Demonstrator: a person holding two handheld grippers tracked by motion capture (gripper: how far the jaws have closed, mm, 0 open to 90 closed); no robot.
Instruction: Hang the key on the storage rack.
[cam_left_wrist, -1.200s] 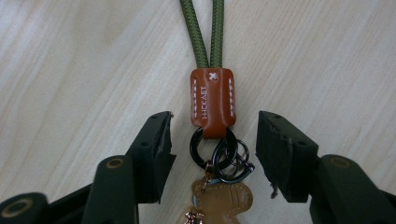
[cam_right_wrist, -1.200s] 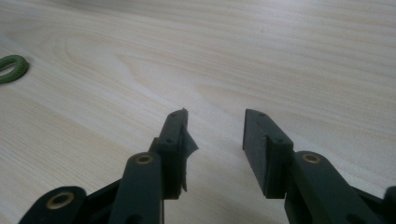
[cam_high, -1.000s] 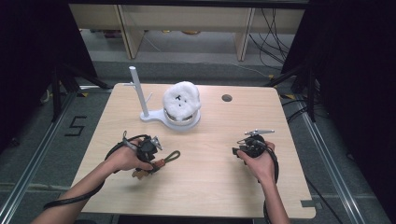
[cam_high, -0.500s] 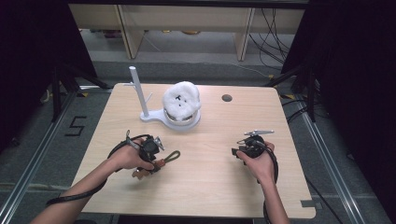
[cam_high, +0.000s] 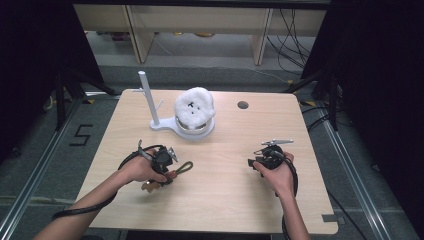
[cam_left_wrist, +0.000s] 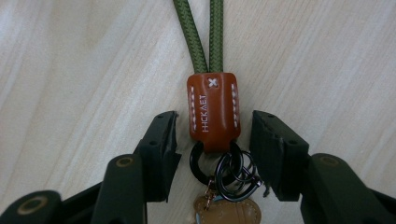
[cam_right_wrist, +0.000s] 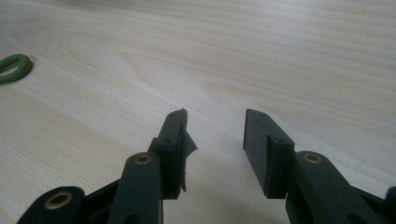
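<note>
the left gripper (cam_left_wrist: 212, 135) hovered directly over the key fob of brown stitched leather on an olive-green braided cord loop (cam_left_wrist: 212, 112), which lay flat on the pale wooden table (cam_high: 225, 185), at its front left part and well apart from the white stand with an upright post and a fluffy white toy on its base (cam_high: 192, 117). the fob's long axis ran straight out between the 2 black jaws and away from the gripper, so the leather tab sat centred in the gap with a strip of bare wood on either side; the jaws had just been closing around it, yet the pads were not pressing it, so the grip was not made. the cord doubled into 2 strands running away from the tab, and below the tab hung several dark metal rings (cam_left_wrist: 233, 170) and a tan leather tag (cam_left_wrist: 229, 212). the left hand was by far the nearer. the right gripper (cam_right_wrist: 215, 135) rested low over bare table at the front right, jaws parted and empty, with the green cord's end far off to its side.
</note>
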